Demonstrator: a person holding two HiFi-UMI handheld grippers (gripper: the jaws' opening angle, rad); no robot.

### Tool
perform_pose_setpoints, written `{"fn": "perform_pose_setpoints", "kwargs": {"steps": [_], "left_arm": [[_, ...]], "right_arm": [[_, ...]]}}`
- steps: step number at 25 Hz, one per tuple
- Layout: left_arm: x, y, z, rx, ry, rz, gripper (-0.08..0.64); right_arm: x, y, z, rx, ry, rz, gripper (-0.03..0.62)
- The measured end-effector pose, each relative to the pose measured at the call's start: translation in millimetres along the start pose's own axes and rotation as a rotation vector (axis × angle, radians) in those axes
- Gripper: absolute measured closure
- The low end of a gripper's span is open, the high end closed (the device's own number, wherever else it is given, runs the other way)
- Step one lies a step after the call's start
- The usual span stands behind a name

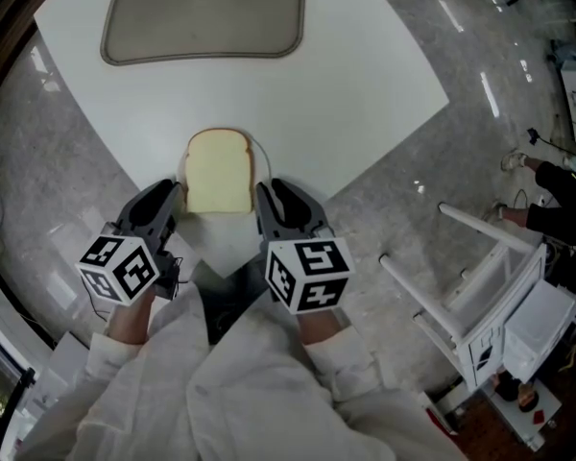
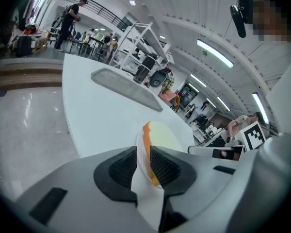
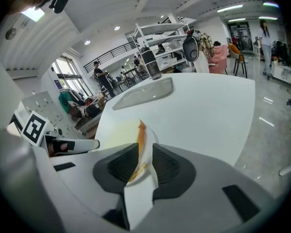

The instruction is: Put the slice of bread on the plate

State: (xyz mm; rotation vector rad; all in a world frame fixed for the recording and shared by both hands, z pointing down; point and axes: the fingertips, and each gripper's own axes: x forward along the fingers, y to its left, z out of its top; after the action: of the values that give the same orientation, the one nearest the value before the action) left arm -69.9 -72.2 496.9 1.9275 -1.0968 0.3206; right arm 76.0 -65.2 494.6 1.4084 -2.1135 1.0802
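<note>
I am clamping the plate (image 1: 263,154) rim in my left hand-held gripper (image 2: 143,165), right hand-held gripper (image 3: 145,166) clamping the opposite rim, slice of bread (image 1: 218,171) lying on the plate, plate sitting at the counter (image 1: 365,65) near corner, open counter lying ahead

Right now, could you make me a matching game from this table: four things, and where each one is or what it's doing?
Things:
1. pale yellow slice of bread with a brown crust
2. round white plate
3. grey rounded rectangular tray
4. right gripper

Places or states:
A. alone at the far side of the white table
B. jaws closed on the plate's rim
C. lying flat on the plate
D. at the table's near edge, under the bread

Pairs: 1-C, 2-D, 3-A, 4-B.
</note>
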Motion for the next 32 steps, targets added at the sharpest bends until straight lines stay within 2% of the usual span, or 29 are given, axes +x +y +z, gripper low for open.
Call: {"fn": "perform_pose_setpoints", "kwargs": {"steps": [15, 22, 29, 32], "left_arm": [[5.8, 11.4, -13.5, -0.008, 0.055, 0.036, 0.482], [8.0, 7.7, -13.5, 0.002, 0.069, 0.013, 0.482], [11.4, 10.9, -8.5, -0.021, 0.033, 0.002, 0.483], [11.8, 10.8, -9.5, -0.011, 0.042, -0.003, 0.483]], "right_arm": [[9.0, -12.4, -18.0, 0.027, 0.062, -0.025, 0.514], [11.6, -9.9, -22.4, 0.029, 0.078, -0.018, 0.514], [15.5, -7.1, -22.3, 0.054, 0.069, -0.018, 0.515], [15.7, -7.2, -22.9, 0.069, 0.065, -0.015, 0.515]]}}
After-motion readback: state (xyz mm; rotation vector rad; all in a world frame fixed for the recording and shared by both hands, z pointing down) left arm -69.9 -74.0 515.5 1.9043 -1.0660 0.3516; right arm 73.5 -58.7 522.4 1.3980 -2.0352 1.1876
